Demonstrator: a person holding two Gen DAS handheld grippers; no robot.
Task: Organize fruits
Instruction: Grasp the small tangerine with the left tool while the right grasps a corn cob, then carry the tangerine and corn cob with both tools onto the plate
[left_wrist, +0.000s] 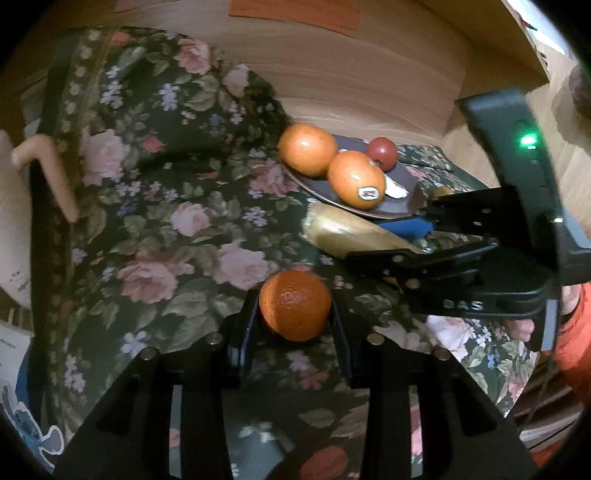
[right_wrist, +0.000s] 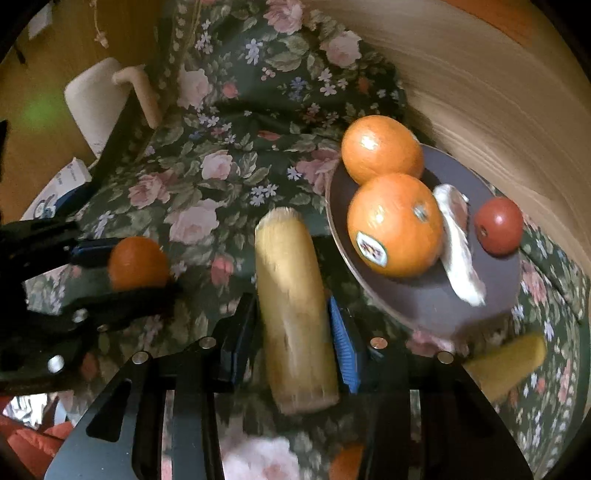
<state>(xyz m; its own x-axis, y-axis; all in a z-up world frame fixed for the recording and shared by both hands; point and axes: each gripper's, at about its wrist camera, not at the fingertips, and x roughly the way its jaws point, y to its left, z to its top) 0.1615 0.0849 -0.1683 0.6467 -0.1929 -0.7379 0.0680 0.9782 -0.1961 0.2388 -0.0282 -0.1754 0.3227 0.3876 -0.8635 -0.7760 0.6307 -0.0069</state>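
From my left wrist camera I see the left gripper (left_wrist: 295, 314) clamped on a small orange (left_wrist: 294, 305), one finger against each side, held above the floral cloth (left_wrist: 155, 206). This view alone shows the right gripper (left_wrist: 421, 236) from the side, reaching in from the right with a pale yellow cob (left_wrist: 351, 232) between its fingers. My right wrist camera gives the reverse: at far left the left gripper (right_wrist: 122, 266) comes in side-on with the small orange (right_wrist: 137, 263) in its grip, and at center the right gripper (right_wrist: 295, 325) is closed on the cob (right_wrist: 295, 310), which stands lengthwise between the fingers. Only this view shows a second yellow piece (right_wrist: 509, 362) lying on the cloth (right_wrist: 221, 166) at lower right, just beside the plate's near rim. On the left the cloth drops away past a cream handle (left_wrist: 55, 173), and a broad stretch of cloth lies open between that edge and the fruit. To the right, the dark plate (right_wrist: 424, 306) sits close to the wooden wall (right_wrist: 498, 92), leaving little room behind it. It holds two large oranges touching each other, the back orange (right_wrist: 380, 147) and the stickered orange (right_wrist: 395, 225), then a pale whitish piece (right_wrist: 458, 240) I can't identify, and a tomato (right_wrist: 498, 225) nearest the wall.
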